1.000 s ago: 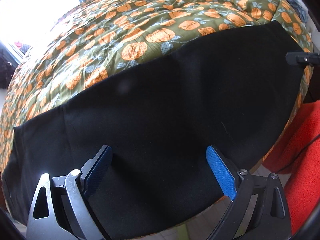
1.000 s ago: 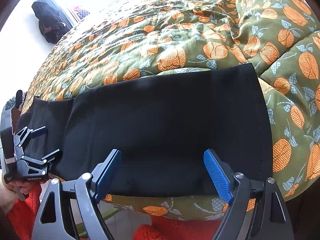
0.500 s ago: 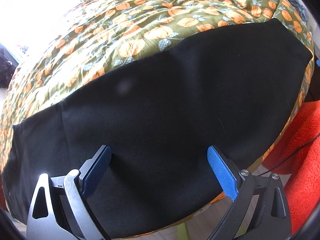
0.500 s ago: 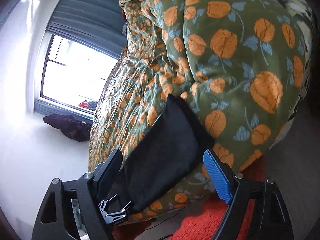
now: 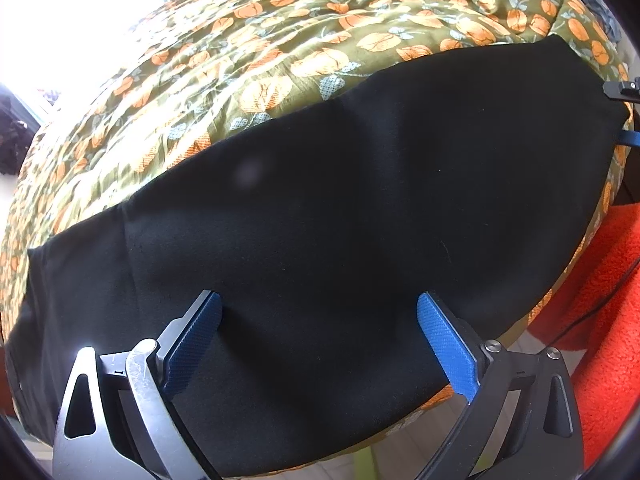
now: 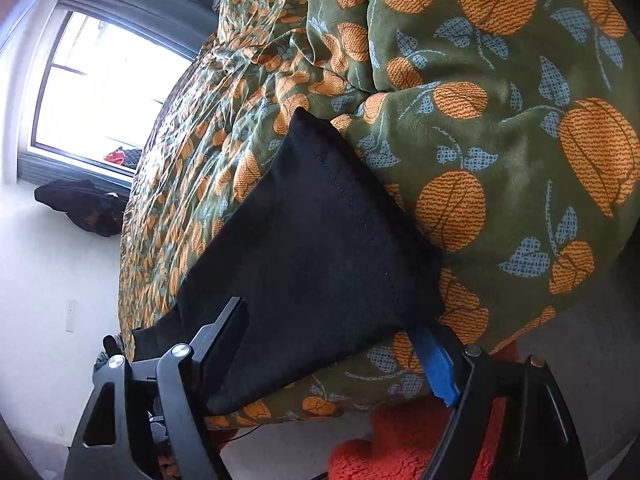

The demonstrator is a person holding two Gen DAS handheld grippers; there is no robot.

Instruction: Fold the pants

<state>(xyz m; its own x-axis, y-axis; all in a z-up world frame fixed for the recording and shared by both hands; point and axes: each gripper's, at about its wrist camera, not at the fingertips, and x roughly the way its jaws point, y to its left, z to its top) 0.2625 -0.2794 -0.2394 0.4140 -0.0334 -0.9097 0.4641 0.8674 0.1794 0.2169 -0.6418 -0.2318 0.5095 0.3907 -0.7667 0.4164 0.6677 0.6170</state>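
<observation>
Black pants (image 5: 340, 216) lie flat along the near edge of a bed, folded lengthwise into one long strip. My left gripper (image 5: 320, 312) is open and hovers over the near edge of the pants around their middle. My right gripper (image 6: 332, 320) is open at the hem end of the pants (image 6: 320, 232), rolled sideways, its jaws either side of the hem's near corner. The tip of the right gripper (image 5: 624, 92) shows at the far right of the left wrist view.
The bed carries an olive quilt with orange pumpkins (image 5: 304, 52), also in the right wrist view (image 6: 500, 120). An orange-red fluffy rug (image 5: 608, 320) lies on the floor beside the bed. A window (image 6: 104, 92) is at the far side, with dark clothing (image 6: 84, 208) below it.
My right gripper has swung from facing the pants' broad side to the hem end, rolled sideways, and closed in on the hem corner. My left gripper has barely moved.
</observation>
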